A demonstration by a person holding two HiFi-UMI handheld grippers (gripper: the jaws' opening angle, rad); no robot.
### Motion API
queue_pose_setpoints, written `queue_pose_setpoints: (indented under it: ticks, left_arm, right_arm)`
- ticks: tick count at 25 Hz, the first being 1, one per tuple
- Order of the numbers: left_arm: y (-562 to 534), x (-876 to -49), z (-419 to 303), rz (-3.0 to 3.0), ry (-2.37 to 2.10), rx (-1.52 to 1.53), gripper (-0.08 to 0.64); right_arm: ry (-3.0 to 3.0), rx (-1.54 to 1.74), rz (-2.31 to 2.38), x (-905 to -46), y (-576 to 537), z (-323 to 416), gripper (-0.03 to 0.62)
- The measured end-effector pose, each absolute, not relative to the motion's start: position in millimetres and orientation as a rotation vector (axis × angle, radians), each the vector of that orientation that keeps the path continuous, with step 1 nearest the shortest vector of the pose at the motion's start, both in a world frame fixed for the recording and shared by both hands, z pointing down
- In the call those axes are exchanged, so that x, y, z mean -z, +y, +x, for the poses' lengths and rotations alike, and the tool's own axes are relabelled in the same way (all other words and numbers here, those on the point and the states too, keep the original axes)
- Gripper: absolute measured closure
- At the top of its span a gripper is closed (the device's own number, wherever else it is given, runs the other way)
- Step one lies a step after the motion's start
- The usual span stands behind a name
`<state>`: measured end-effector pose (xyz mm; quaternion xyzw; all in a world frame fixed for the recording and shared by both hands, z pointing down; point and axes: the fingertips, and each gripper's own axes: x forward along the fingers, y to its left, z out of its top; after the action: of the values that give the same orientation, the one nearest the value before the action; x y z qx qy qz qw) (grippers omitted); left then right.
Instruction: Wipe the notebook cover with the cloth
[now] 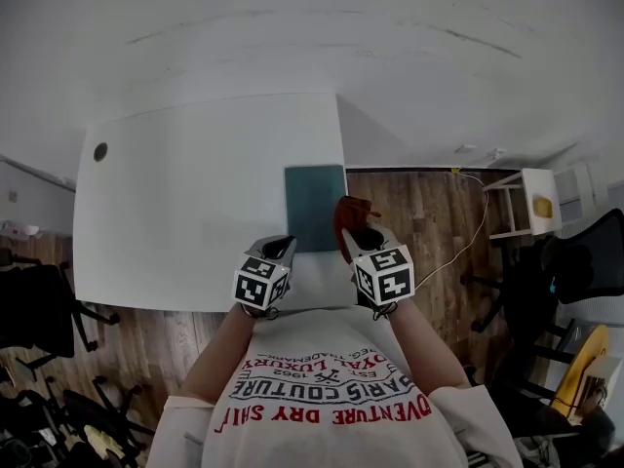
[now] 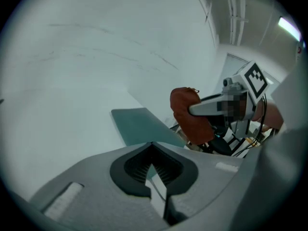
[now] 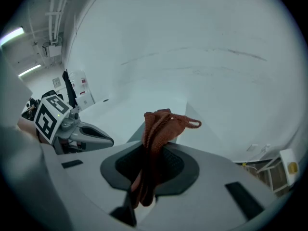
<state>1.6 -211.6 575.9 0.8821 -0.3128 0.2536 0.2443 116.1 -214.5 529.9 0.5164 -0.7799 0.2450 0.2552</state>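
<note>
A teal notebook [image 1: 315, 206] lies flat near the right front edge of the white table [image 1: 195, 203]. My right gripper [image 1: 357, 238] is shut on a rust-red cloth [image 1: 349, 218], held just above the notebook's right front corner. In the right gripper view the cloth [image 3: 161, 129] stands bunched up out of the jaws. My left gripper [image 1: 281, 250] hovers by the notebook's left front corner, shut and with nothing in it. The left gripper view shows the notebook [image 2: 139, 126] ahead and the cloth [image 2: 190, 114] to its right.
A small dark round spot [image 1: 100, 151] marks the table's far left. Right of the table, on the wooden floor, stands a white shelf unit [image 1: 531, 203], with a cable running to it. Black office chairs sit at left [image 1: 39, 310] and right [image 1: 575, 261].
</note>
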Motion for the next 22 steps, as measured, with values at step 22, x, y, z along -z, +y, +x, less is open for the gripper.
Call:
queue_pose_setpoints:
  ticks: [22]
  left_arm:
    - [-237, -350, -59, 2.751, -1.311, -0.045, 0.551]
  right_arm:
    - [-2.417, -0.133, 1.562, -396, -224, 84, 0.518]
